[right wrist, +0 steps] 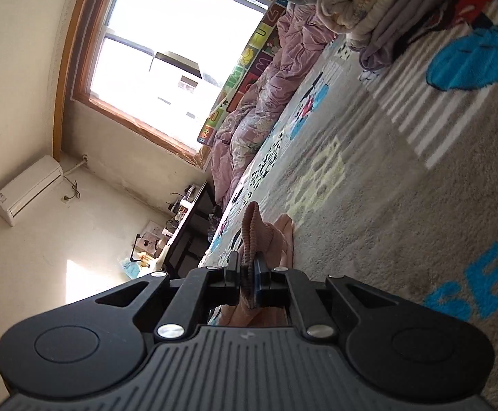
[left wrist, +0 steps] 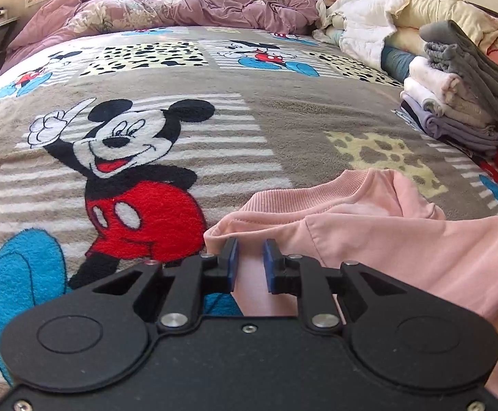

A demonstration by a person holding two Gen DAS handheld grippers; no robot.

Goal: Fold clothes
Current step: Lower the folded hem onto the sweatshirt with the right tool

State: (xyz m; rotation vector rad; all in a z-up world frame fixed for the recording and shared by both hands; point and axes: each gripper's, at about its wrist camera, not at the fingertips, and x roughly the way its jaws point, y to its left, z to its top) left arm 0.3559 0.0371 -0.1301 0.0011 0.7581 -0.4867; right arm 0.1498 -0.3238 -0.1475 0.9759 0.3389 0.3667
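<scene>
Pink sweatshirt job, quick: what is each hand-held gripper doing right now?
Left hand-held gripper: partly open, pink cotton sweatshirt between its fingers; a firm grip cannot be told.
Right hand-held gripper: shut on the sweatshirt's ribbed cuff.

Cartoon-mouse blanket (left wrist: 283,113) bears pink garment (left wrist: 369,226), folded stack (left wrist: 454,102).

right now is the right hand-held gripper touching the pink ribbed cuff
Touching. The right wrist view shows the right hand-held gripper closed on the pink ribbed cuff, with the fabric pinched between both fingers.
</scene>
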